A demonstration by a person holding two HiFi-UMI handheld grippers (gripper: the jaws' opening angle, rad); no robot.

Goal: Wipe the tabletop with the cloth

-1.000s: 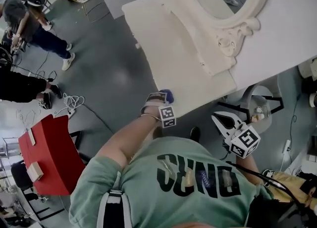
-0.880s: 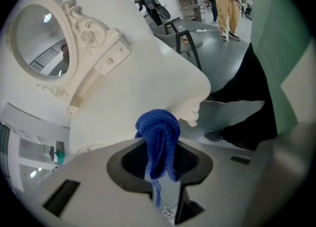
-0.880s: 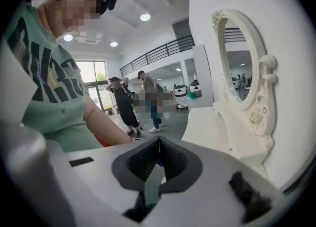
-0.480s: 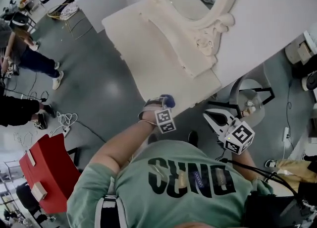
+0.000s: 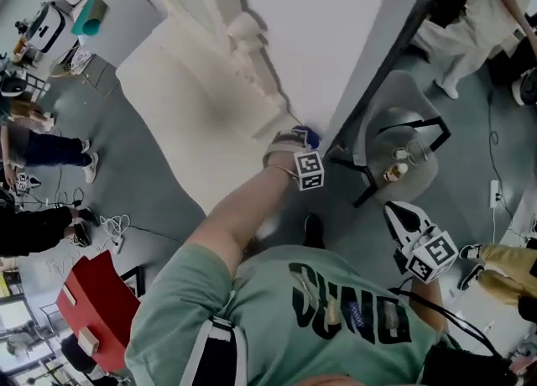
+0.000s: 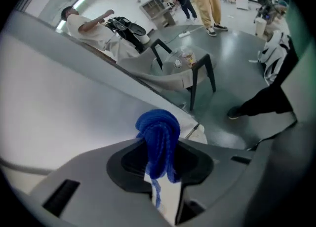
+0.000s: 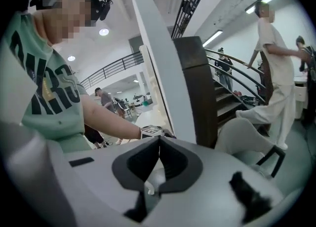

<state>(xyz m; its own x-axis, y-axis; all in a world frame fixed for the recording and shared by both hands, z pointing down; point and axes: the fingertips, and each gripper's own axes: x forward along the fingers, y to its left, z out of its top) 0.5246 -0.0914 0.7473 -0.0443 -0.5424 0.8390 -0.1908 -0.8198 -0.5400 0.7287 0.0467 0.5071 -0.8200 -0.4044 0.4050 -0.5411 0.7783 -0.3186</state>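
Pinching the blue cloth (image 6: 158, 134), left tool (image 5: 295, 143) sits at worktop's (image 5: 180, 112) near corner; contact w/ it unclear. Right tool (image 5: 404, 218) pressed together, empty, well away. Wiping prob. barely begun, most surface left.

At tabletop (image 5: 189, 112) corner, cloth (image 5: 310, 135) in left gripper (image 5: 297, 138); right gripper (image 5: 404, 216) near chair (image 5: 401, 120).

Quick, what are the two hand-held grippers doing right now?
Left hand-held gripper: closed, holding the blue cloth.
Right hand-held gripper: closed, holding nothing.
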